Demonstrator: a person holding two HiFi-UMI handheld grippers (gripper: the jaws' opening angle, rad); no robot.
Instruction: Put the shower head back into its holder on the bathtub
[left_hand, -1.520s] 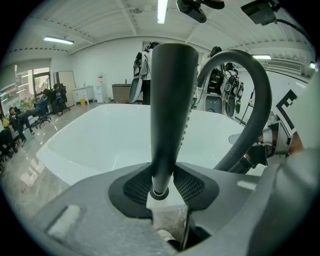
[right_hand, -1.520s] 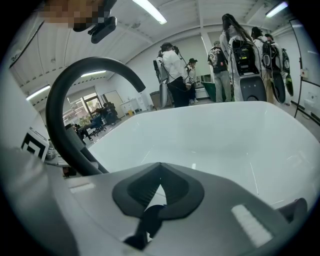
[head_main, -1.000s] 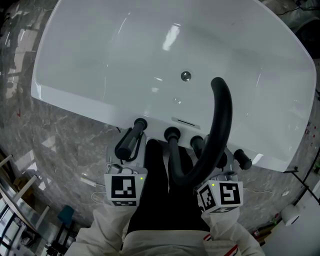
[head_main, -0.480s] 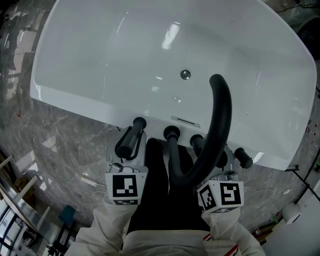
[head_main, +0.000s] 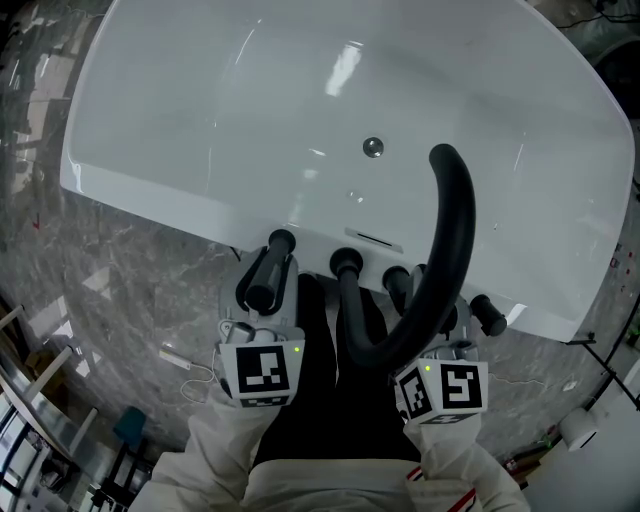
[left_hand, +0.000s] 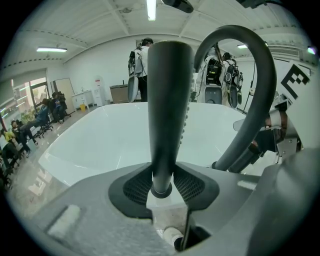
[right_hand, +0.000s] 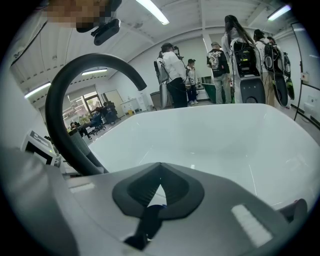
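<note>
Matte black from end to end, the shower head (head_main: 266, 272) is clamped in the left gripper (left_hand: 162, 184). Its narrow, ringed end sits between the two meshed pads (left_hand: 136, 187), which bear on it from either side. Gripping so low on the handle leaves the long spray end free to be steered. As I judge it, this also gives leverage for tipping the shower head into its seat. It lies tilted at the near rim of the white bathtub (head_main: 200, 110), just left of the row of black knobs (head_main: 346, 263). Its far end is over the rim and its near end points back toward the person. The holder is hidden beneath the shower head and gripper, so I cannot tell whether the shower head is already seated. The right gripper (right_hand: 159, 194) has its jaws closed together on nothing and hangs beside the foot of the arched faucet spout (head_main: 455, 240). It is probably kept out of the way because one hand is enough for so slim a thing. The shower head is a smooth, slender stick, slightly wider toward its rounded far end. In the left gripper view a line of small nozzle bumps runs along its right edge. The finish is dull with little shine, and a darker collar rings the gripped end.
</note>
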